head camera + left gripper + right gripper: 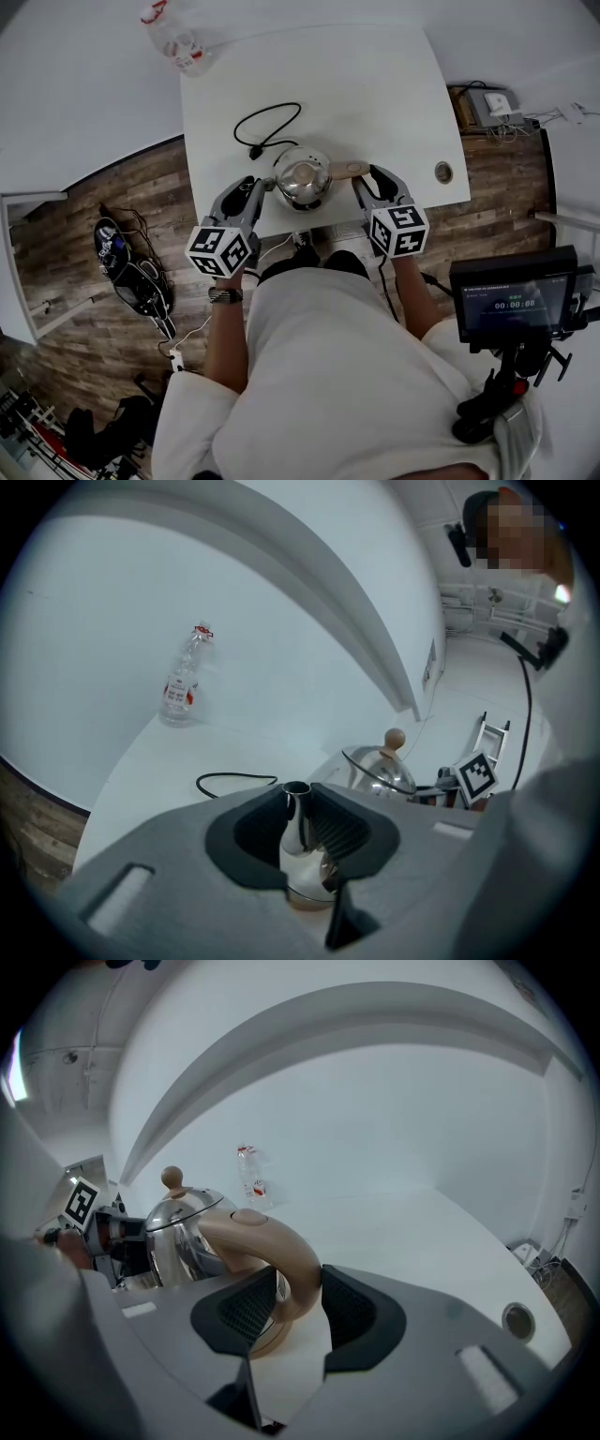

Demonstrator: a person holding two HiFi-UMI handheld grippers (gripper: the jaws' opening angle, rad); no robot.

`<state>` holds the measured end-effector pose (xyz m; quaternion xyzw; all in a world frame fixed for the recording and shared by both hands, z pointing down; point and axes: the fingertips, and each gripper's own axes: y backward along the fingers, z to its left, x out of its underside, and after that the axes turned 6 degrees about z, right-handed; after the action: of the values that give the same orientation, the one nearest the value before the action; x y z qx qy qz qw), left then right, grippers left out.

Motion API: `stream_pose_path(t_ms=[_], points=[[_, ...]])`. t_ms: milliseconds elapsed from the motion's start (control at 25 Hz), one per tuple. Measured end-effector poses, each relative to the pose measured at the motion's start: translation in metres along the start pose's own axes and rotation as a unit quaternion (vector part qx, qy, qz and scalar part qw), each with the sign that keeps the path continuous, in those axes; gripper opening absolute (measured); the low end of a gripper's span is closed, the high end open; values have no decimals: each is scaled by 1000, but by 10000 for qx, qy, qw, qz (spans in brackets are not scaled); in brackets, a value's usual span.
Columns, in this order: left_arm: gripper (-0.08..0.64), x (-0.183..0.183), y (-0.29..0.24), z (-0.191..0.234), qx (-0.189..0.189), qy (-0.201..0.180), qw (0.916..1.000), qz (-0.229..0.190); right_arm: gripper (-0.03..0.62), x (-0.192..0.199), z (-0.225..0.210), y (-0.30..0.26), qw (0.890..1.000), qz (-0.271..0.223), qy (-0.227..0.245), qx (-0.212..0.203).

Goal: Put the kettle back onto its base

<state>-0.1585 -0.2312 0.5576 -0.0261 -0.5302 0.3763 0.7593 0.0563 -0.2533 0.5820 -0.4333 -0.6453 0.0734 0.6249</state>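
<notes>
**White-shirted person (347, 375) holds kettle (302, 178) from both sides**

Spread in front of the person, the white table (375, 94) carries the steel kettle, which sits close to its near edge. The left hand-held gripper (298, 803) has its jaws closed on the kettle's spout (295, 819). The right hand-held gripper (286, 1297) clamps the tan handle (272, 1241) between its dark pads. Behind the kettle a black cord (267, 127) lies looped on the table. A clear bottle (178, 42) with a red label stands at the table's far left corner.
</notes>
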Motion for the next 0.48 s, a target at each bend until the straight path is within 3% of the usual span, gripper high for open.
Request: stream_pose_path(t_ms=[480], points=[[103,-11,5,15,-360,-517,9980,95,144,-13,-10,15,9996,-259,-74,112]])
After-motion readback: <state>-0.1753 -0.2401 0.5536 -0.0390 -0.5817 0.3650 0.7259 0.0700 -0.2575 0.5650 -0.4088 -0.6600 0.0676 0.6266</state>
